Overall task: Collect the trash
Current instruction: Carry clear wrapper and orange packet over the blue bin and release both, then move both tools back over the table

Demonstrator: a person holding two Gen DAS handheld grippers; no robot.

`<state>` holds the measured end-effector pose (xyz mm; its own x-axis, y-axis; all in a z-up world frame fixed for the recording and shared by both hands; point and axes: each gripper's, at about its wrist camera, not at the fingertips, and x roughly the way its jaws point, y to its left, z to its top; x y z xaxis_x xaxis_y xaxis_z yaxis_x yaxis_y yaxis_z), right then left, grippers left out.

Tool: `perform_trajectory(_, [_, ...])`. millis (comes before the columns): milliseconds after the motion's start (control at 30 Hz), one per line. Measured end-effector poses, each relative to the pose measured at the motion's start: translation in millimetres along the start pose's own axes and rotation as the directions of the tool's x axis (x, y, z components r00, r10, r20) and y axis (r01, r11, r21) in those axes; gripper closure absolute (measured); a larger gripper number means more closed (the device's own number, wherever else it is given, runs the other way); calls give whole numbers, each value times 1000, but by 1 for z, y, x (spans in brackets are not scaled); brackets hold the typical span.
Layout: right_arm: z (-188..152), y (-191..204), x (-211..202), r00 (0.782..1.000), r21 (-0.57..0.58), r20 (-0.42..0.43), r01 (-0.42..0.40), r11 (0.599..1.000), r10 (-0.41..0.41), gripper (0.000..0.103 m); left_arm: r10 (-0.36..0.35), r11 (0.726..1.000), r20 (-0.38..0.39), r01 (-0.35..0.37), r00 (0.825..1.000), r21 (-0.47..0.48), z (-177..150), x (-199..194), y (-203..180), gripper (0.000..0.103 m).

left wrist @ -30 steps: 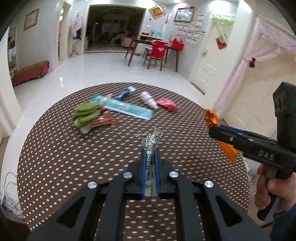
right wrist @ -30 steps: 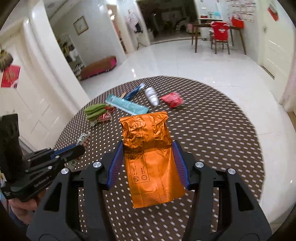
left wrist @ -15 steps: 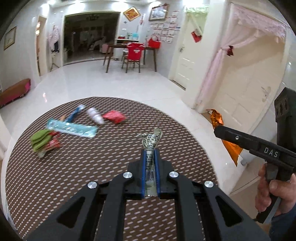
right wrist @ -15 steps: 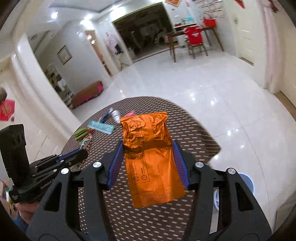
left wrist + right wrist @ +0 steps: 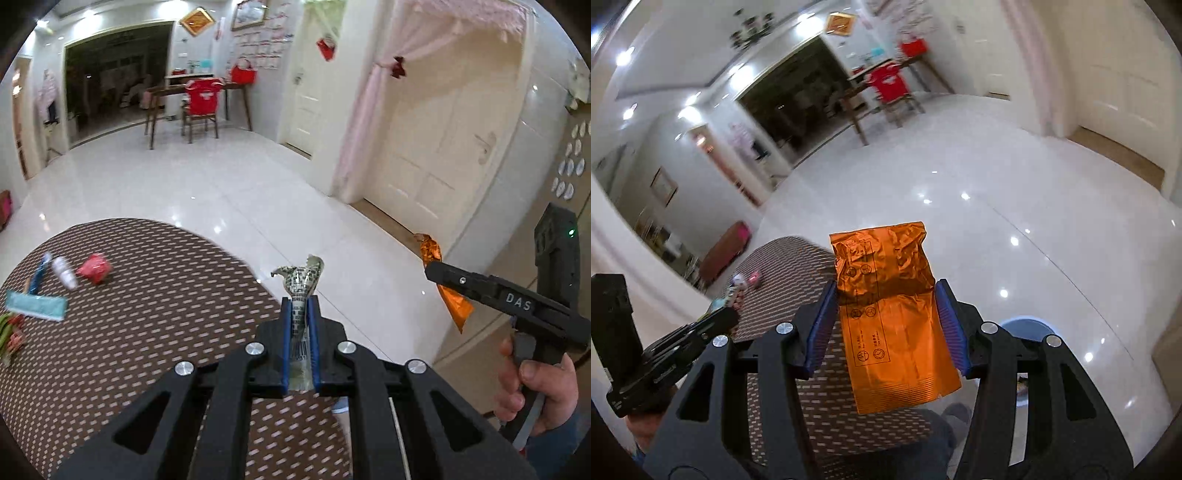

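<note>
The left tool [image 5: 299, 308] is pinching a crumpled patterned wrapper [image 5: 302, 280]; the right tool [image 5: 886, 306] is gripping an orange foil packet [image 5: 890, 314] beyond the dotted surface [image 5: 129, 332].

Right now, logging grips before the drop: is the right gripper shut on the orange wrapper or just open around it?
Shut on it: the right gripper has both pads against the orange wrapper, carried off the table.

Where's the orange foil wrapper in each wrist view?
Left wrist view: orange foil wrapper at right of centre, seen edge-on in the right gripper, over the floor past the table edge.
Right wrist view: orange foil wrapper at centre, flat face to the camera, pinched between the right gripper's blue pads.
Shared landmark: the red-covered chair at the far wooden table.
</note>
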<state>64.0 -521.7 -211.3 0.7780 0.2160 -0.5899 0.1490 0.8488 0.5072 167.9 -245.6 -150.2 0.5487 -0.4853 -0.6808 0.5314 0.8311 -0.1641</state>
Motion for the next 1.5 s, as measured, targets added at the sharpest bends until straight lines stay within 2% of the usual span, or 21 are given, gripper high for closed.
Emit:
perform_trajectory(133, [-3, -41, 2, 999, 83, -9, 41, 996, -41, 51, -36, 999, -46, 37, 998, 24, 5, 29, -22, 95])
perform_trajectory(333, [-11, -97, 21, 995, 206, -63, 87, 975, -75, 50, -77, 995, -164, 87, 984, 52, 4, 89, -54, 95])
perform_trajectory(533, [-24, -131, 42, 989, 290, -125, 116, 950, -82, 50, -71, 992, -290, 98, 954, 81, -4, 151, -80, 95])
perform_trajectory(633, [-33, -144, 54, 985, 318, -153, 130, 939, -85, 50, -58, 991, -328, 93, 943, 93, -8, 172, -85, 95])
perform_trajectory(800, [-38, -165, 74, 979, 359, -188, 142, 923, -78, 47, -62, 992, -418, 103, 906, 76, -18, 213, -87, 93])
perform_trajectory(833, [-38, -171, 79, 977, 368, -199, 144, 919, -73, 39, -74, 992, -449, 111, 891, 56, -20, 223, -86, 91])
perform_trajectory(867, [-41, -177, 84, 974, 393, -216, 146, 908, -63, 24, -78, 992, -468, 114, 880, 51, -24, 228, -85, 81])
perform_trajectory(900, [-43, -182, 85, 973, 406, -220, 153, 901, -67, 19, -80, 992, -481, 117, 873, 47, -25, 231, -83, 74])
perform_trajectory(933, [-47, -187, 85, 972, 422, -221, 173, 890, -84, 14, -78, 992, -486, 115, 871, 46, -26, 232, -81, 48])
perform_trajectory(967, [-51, -191, 83, 971, 430, -221, 183, 884, -93, 13, -73, 993, -479, 107, 875, 44, -25, 231, -81, 28])
perform_trajectory(1033, [-56, -195, 80, 971, 449, -219, 190, 873, -99, 7, -55, 995, -442, 84, 895, 45, -24, 224, -81, 19])
perform_trajectory(1133, [-59, -194, 71, 969, 450, -215, 212, 867, -125, 6, -50, 995, -430, 82, 901, 55, -19, 218, -82, 18])
perform_trajectory(1333, [-54, -176, 52, 964, 428, -197, 250, 868, -180, 6, -52, 994, -353, 81, 934, 67, -7, 180, -76, 16])
perform_trajectory(1500, [-41, -151, 34, 965, 390, -158, 257, 884, -211, 6, -46, 994, -282, 71, 958, 77, 1, 142, -69, 15])
